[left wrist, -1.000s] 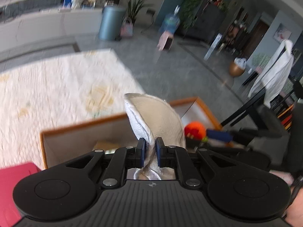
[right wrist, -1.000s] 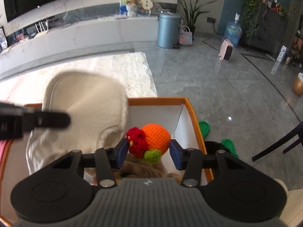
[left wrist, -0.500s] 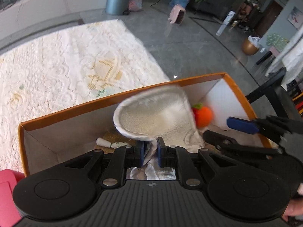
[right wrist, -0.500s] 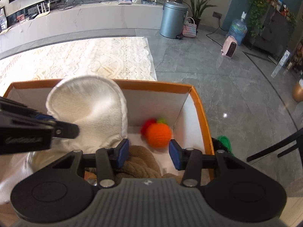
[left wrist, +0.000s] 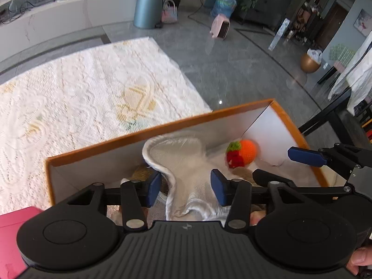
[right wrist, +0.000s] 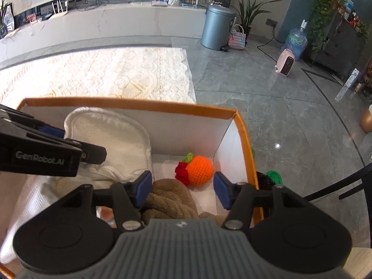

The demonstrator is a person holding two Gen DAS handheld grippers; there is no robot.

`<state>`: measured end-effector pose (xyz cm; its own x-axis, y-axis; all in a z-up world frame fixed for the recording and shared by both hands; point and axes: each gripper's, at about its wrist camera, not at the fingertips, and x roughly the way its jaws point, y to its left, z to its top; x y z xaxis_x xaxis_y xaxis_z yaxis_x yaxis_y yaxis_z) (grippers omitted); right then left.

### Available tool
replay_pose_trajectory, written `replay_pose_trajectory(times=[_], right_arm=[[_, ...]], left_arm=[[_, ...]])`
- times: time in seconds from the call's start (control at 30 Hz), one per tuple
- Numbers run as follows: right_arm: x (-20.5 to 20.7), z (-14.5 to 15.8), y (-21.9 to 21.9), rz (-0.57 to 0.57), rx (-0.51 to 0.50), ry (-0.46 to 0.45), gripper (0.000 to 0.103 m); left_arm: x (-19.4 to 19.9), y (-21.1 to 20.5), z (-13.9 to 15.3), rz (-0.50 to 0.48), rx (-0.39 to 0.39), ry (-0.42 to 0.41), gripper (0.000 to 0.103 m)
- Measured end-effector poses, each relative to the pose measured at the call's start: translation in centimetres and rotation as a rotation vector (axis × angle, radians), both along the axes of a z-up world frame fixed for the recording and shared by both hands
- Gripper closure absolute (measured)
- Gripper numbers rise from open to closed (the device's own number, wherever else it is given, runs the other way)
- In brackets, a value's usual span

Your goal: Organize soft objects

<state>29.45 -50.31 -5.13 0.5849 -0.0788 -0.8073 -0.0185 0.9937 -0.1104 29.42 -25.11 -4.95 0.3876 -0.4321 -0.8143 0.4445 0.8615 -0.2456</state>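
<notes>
**Pad released into the box**

The pad [left wrist: 176, 160], limp and light, slumps against the box [left wrist: 162, 125] back wall; I would pinch its stitched rim. My left claw [left wrist: 186, 187] is opening around it, pads clear. My right claw [right wrist: 182, 189] is opening, empty, above the ball [right wrist: 200, 171].

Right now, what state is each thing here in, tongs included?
Left tongs: opening, white cloth between the pads, not pinched.
Right tongs: opening, nothing gripped.
White cloth: in the box, leaning on its far wall.
Orange ball: lying loose in the box corner.
Brown cloth: bunched in the box.
Box: open-topped.
</notes>
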Motion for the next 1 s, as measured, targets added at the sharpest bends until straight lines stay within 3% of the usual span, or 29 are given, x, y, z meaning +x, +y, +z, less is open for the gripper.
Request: replay_pose_trajectory(times=[0.37,0.6,0.8,1.0], right_arm=[[-3.9,5.6,1.4,-0.001,-0.002,-0.090,0.020],[-8.7,9.2,3.7,-0.001,0.060,-0.190,0.016],[-13.9,11.0,6.5,-0.006,0.140,-0.302,0.012],[-19.1,10.8,10.7,0.002,0.238,-0.437,0.008]], left_arm=[[-5.2,2.8,6.9,0.017,-0.030,-0.216,0.035],[-10.2,6.0,10.0,0.051,-0.012,-0.362,0.035],[-15.2,9.6,11.7,0.109,-0.001,-0.501,0.035],[-20.5,14.6,10.8,0.240,0.026,-0.612,0.035]])
